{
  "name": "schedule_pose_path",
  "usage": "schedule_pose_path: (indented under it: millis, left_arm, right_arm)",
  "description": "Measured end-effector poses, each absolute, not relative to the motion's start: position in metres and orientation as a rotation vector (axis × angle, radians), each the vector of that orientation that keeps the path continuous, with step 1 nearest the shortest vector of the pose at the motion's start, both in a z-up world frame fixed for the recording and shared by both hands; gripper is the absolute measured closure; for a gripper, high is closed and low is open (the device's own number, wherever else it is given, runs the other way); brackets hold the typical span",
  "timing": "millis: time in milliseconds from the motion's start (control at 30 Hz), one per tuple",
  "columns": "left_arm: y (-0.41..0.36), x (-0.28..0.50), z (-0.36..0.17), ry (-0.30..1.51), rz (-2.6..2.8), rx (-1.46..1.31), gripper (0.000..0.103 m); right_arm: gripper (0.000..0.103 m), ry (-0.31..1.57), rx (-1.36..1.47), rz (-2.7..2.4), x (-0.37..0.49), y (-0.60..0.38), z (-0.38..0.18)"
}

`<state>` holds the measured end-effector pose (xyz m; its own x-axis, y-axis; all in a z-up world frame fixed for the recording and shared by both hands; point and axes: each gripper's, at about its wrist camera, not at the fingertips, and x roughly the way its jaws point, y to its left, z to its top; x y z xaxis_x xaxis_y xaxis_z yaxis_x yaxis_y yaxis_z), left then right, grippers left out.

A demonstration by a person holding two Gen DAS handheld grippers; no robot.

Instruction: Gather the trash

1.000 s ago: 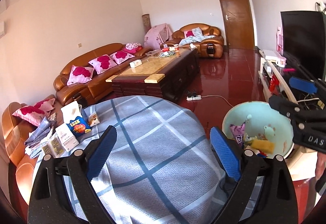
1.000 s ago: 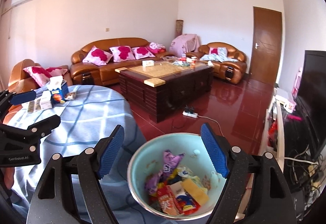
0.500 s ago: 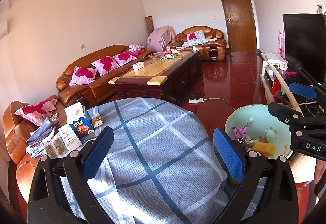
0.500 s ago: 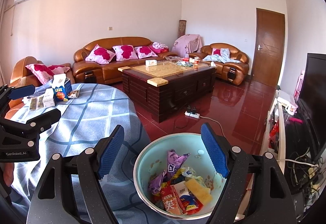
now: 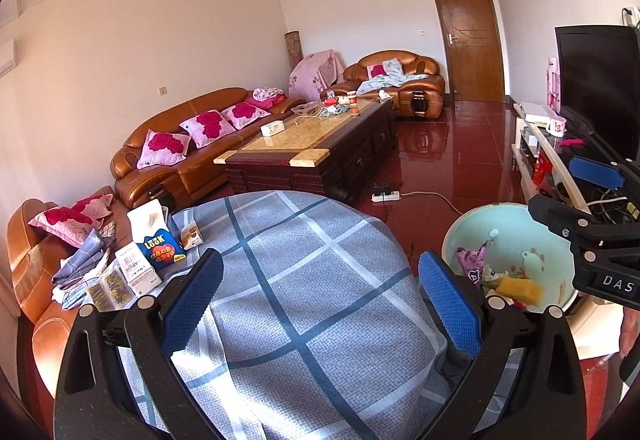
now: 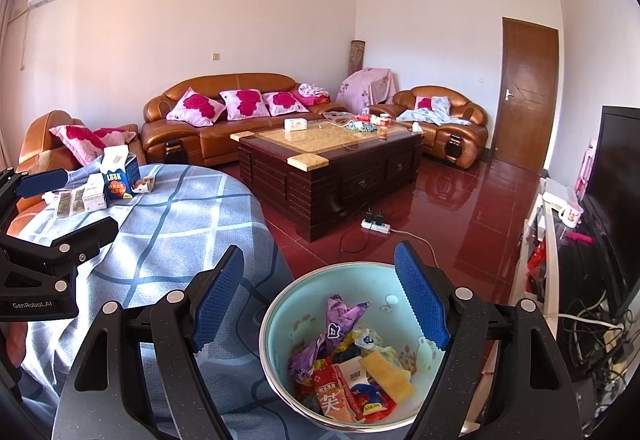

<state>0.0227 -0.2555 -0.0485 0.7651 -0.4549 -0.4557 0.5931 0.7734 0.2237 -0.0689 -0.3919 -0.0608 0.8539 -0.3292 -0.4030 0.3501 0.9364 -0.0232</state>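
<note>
Both my grippers, left [image 5: 320, 304] and right [image 6: 320, 300], gape empty; boxes [image 5: 160, 252] lie far left, nearer my left, bin [image 6: 280, 320] right.

Pale-green bin [image 6: 280, 324] holds crumpled wrappers [image 6: 344, 360]

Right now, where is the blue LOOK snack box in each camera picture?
Left wrist view: the LOOK box stands at middle left, on the checked tablecloth.
Right wrist view: LOOK box at upper left, same cloth's far edge.
Shared landmark: the coffee table beyond.
</note>
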Motion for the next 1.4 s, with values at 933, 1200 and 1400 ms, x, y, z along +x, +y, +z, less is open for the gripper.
schedule_pose_path:
  millis: [933, 1200, 1400]
  left_arm:
    - [-0.255, 0.026, -0.058, 0.416, -0.564, 0.395, 0.006]
    - [-0.258, 0.024, -0.06, 0.42, -0.577, 0.406, 0.006]
    - [-0.262, 0.022, -0.062, 0.442, -0.603, 0.402, 0.006]
  right_arm:
    - [0.024, 0.412, 0.046, -0.362, -0.075, -0.403, -0.061]
    - [0.024, 0.411, 0.044, -0.362, -0.077, -0.405, -0.062]
    - [0.024, 0.412, 0.043, -0.361, -0.077, -0.405, -0.062]
